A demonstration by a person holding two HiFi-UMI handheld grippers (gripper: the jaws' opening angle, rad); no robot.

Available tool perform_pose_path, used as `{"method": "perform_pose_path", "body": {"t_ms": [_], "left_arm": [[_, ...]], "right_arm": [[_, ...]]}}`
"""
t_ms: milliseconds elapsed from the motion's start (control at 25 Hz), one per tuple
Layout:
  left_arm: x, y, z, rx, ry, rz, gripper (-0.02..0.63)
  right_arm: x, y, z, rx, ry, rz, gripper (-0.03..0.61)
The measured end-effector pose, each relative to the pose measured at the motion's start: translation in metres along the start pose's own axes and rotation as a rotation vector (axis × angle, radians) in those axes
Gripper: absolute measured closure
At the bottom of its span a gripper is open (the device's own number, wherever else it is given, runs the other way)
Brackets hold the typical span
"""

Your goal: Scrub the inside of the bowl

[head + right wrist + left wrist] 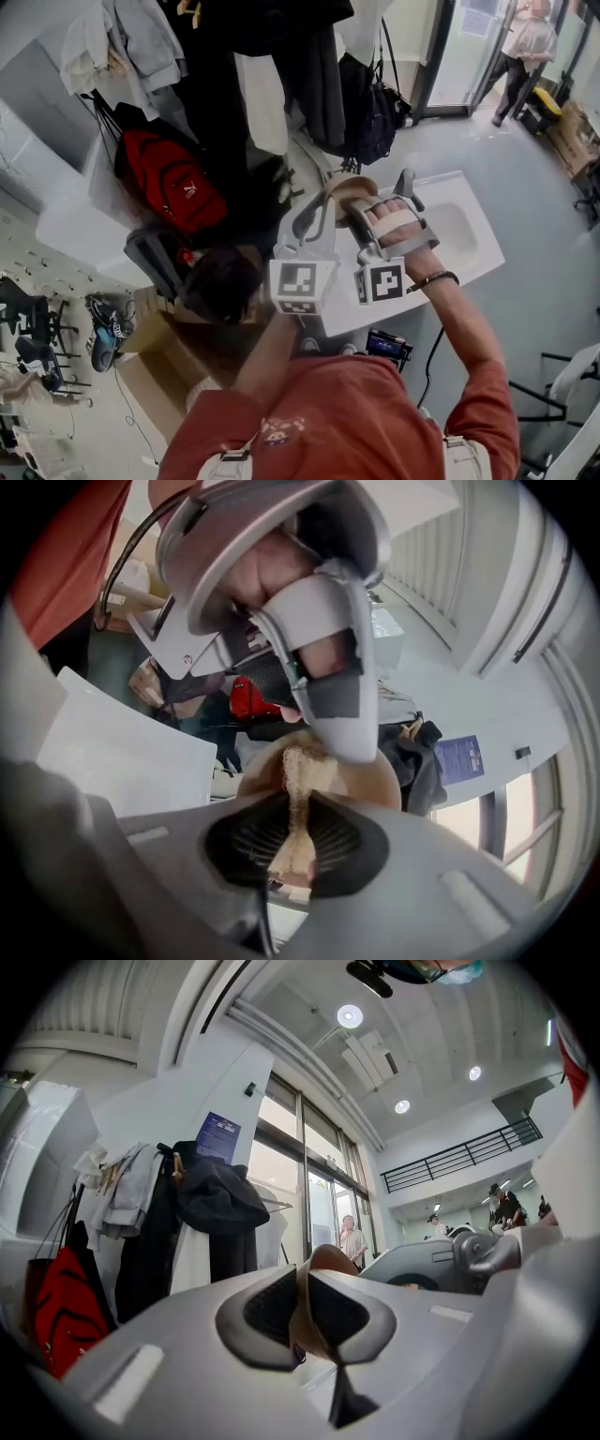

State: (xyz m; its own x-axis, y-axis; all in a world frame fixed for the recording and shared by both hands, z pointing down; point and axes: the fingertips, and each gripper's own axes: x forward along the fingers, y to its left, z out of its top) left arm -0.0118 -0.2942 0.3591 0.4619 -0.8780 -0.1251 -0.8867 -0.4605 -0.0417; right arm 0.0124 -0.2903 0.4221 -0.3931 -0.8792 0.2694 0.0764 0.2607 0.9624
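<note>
Currently mid-scrub, by appearance. Bowl [353, 187]: aloft, rim clamped narrowly in the left gripper [302, 1314]; white bench [473, 265] below the bowl. Sponge [300, 766]: pinched tight in the right gripper [292, 850], free end reaching into the bowl. Outstanding: probably further rubbing of the inside; cleanliness not discernible.

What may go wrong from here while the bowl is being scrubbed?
The left gripper pinches the bowl only by its thin rim; scrubbing pressure might twist it loose and drop it. The right gripper holds the sponge by a narrow edge, so it might pull out inside the bowl.
</note>
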Motion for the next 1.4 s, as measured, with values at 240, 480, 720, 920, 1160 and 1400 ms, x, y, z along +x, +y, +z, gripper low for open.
{"method": "perform_pose_path", "body": {"t_ms": [240,480,720,920,1160,1400], "left_arm": [[0.001,-0.003,-0.002,-0.002,0.004,-0.001,0.574],[0.0,-0.001,-0.003,-0.016,0.004,0.007,0.574],[0.0,-0.003,-0.001,-0.011,-0.001,0.005,0.574],[0.001,-0.004,0.006,0.004,-0.014,0.008,0.574],[0.0,-0.002,0.005,0.006,-0.019,0.02,0.574],[-0.001,-0.001,0.005,0.005,-0.026,0.028,0.574]], "right_arm": [[0.0,0.002,-0.005,0.004,0.013,0.001,0.529],[0.0,-0.004,-0.005,0.264,-0.029,0.031,0.529],[-0.002,-0.021,-0.009,0.694,-0.074,0.073,0.529],[-0.002,-0.03,-0.016,0.981,-0.096,0.094,0.529],[0.002,-0.034,-0.02,1.328,-0.129,0.138,0.529],[0.004,-0.033,-0.028,1.627,-0.13,0.15,0.529]]}}
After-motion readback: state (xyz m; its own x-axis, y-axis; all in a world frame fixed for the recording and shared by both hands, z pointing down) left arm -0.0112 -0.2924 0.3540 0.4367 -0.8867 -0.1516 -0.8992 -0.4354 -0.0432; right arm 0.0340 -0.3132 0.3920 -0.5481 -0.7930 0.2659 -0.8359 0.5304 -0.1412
